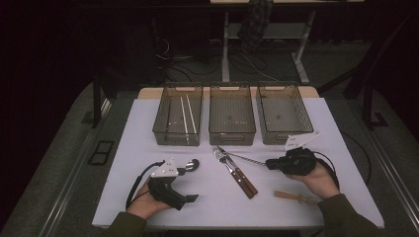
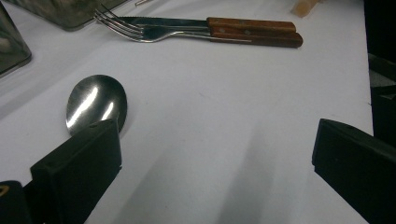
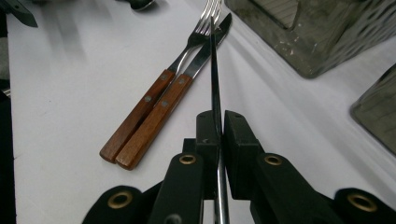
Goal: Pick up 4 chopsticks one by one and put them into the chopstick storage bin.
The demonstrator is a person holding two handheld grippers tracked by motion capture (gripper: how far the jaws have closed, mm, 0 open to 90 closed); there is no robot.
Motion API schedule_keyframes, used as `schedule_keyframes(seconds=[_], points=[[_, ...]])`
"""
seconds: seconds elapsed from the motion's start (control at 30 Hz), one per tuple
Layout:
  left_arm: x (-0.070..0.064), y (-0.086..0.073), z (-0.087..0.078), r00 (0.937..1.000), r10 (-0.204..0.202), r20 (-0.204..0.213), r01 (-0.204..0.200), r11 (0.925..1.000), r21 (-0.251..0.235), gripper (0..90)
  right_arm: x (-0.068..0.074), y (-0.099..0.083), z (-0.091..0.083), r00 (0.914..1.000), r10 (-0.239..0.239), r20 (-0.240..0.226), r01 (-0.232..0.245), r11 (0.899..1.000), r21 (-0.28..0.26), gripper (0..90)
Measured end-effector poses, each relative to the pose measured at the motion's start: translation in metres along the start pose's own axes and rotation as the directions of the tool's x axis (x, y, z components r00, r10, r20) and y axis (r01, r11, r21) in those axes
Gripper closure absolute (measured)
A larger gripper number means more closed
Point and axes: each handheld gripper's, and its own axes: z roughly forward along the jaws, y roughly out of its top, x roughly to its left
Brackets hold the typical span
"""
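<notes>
From above, three dark see-through plastic bins stand in a row at the far edge of the white table, the left one holding two pale thin sticks. A light wooden piece lies near the person's right hand. The right gripper view shows up close what the high view leaves small: the right gripper has its jaws clamped together on a thin shiny metal rod. The rod runs straight out from between the jaws, its far end over the tips of a wooden-handled fork and a wooden-handled knife lying side by side on the table. The left gripper view shows the left gripper with its jaws wide apart and bare tabletop between them. The bowl of a polished steel spoon lies just beyond the left jaw, partly covered by it, outside the gap.
</notes>
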Motion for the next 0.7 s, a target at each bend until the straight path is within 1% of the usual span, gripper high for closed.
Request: schedule_keyframes(seconds=[0.23, 0.47, 0.7], points=[[0.0, 0.0, 0.0, 1.0, 0.001, -0.001, -0.001, 1.0, 0.001, 0.0, -0.002, 0.003, -0.008, 0.9998, 0.014, -0.013, -0.015, 0.998, -0.059, 84.9], [0.0, 0.0, 0.0, 1.0, 0.002, -0.002, -0.002, 1.0, 0.002, 0.0, -0.001, 0.008, -0.012, 0.9997, 0.014, -0.021, -0.016, 0.995, -0.095, 84.9], [0.0, 0.0, 0.001, 1.0, 0.0, -0.005, 0.0, 1.0, 0.003, 0.0, -0.001, 0.016, -0.015, 0.9997, 0.013, -0.019, -0.016, 0.991, -0.132, 84.9]])
